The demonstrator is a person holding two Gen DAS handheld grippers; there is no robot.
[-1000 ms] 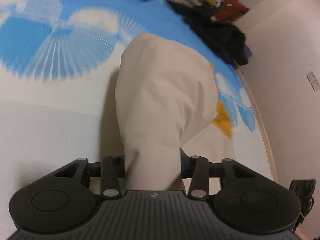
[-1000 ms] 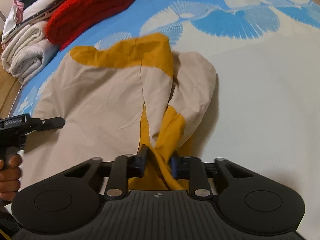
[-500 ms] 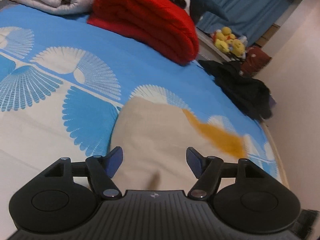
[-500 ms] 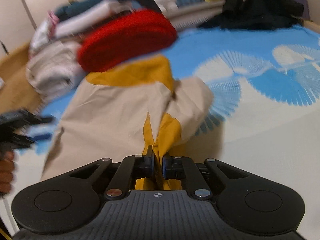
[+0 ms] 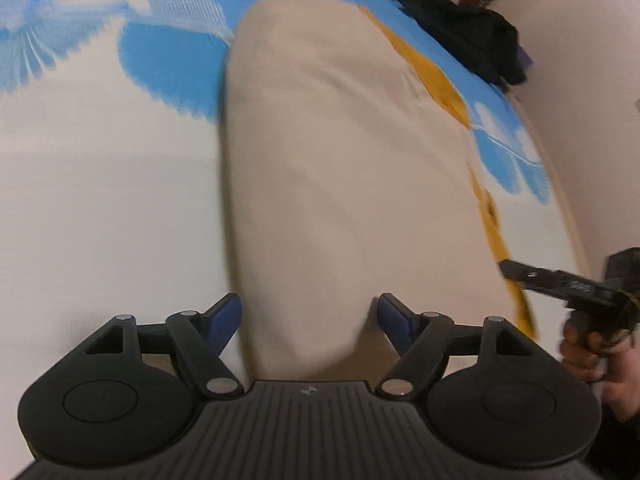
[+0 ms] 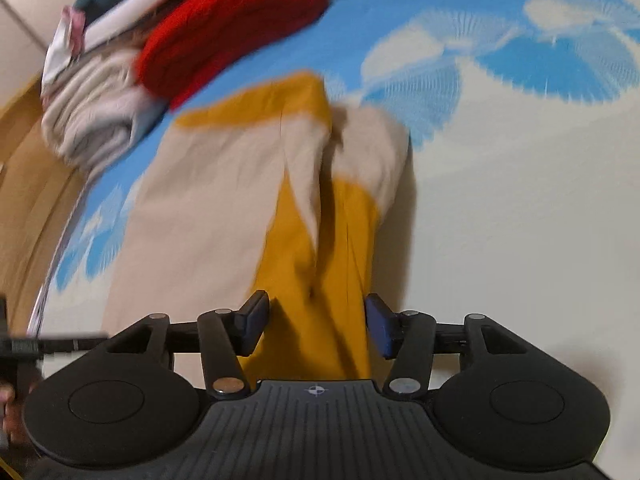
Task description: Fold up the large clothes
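A large beige garment (image 5: 340, 168) with mustard-yellow panels lies on a bed sheet (image 5: 100, 208) printed with blue and white fans. In the right wrist view it (image 6: 224, 200) shows a yellow strip (image 6: 320, 264) running toward me. My left gripper (image 5: 310, 312) is open, its blue-tipped jaws either side of the beige near end. My right gripper (image 6: 316, 320) is open, with the yellow strip lying loose between its jaws. The right gripper also shows in the left wrist view (image 5: 560, 284), and the left one at the right wrist view's left edge (image 6: 40, 346).
A red folded blanket (image 6: 236, 24) and a stack of folded towels (image 6: 88, 112) sit at the head of the bed. Dark clothes (image 5: 472, 36) lie at the far corner by the pale wall (image 5: 592, 80). The wooden bed edge (image 6: 24, 200) runs along the left.
Both grippers have let go of the garment: the left opened half a second ago, the right just now. The garment now lies flatter on the sheet.
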